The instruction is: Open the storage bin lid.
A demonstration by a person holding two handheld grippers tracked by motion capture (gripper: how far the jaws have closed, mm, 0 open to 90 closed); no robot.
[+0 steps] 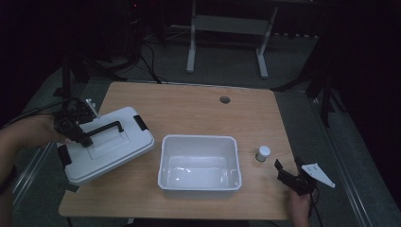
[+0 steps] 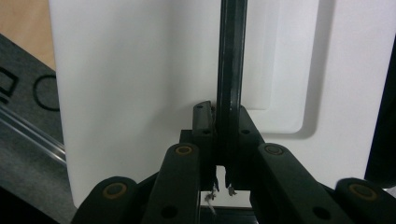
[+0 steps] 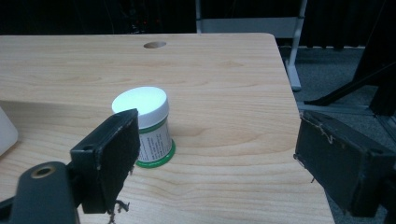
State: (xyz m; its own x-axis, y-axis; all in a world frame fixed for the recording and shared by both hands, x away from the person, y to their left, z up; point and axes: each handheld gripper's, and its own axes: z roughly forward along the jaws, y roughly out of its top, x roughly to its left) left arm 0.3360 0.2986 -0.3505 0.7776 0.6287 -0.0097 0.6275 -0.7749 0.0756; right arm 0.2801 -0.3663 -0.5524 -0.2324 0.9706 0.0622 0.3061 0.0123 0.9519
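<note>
White plastic lidded case (image 1: 111, 147) w/ black latches sits at left edge of light wooden table (image 1: 198, 106), tilted, its near-left corner overhanging. Left gripper (image 1: 79, 135) is clamped on the case's black carry handle (image 2: 231, 70), jaws together around the bar. Open white rectangular plastic tub (image 1: 199, 164) lies mid-table, near side. Small white-capped jar w/ green base (image 3: 148, 126) stands just right of tub. Right gripper (image 1: 289, 174) at near-right corner, jaws wide apart, holding nothing, jar just beyond them.
</note>
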